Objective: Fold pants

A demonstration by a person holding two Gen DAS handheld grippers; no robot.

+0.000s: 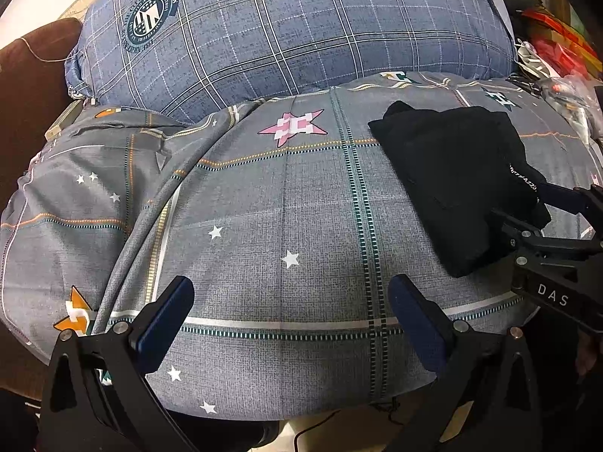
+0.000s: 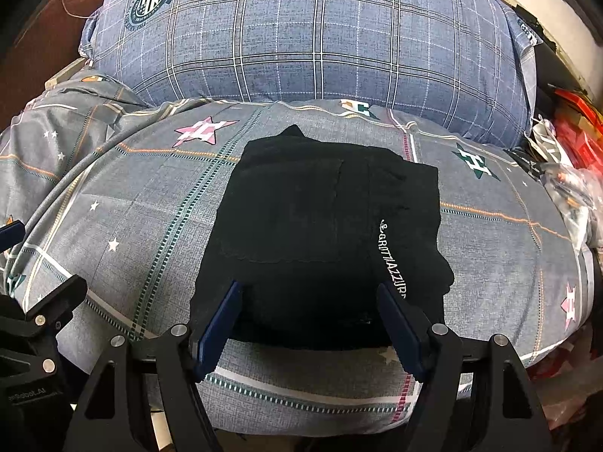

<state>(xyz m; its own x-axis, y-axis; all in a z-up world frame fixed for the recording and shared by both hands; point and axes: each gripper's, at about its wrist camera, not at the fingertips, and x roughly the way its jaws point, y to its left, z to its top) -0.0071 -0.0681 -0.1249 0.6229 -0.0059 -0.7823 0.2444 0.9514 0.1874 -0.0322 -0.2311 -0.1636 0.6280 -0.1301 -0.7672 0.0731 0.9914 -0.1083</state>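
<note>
Black pants (image 2: 316, 233) sit folded into a compact rectangle on the grey star-print bedsheet (image 1: 264, 203), white lettering showing. Left gripper (image 1: 290, 320) and right gripper (image 2: 309, 324) both spread apart, holding nothing.

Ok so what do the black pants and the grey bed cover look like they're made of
Black pants: matte knit, maybe a cotton blend; they lie soft and folded, with white lettering by one edge. Grey star-print bed cover: thin printed woven cotton or polyester, judging by its visible weave texture and creases.
</note>
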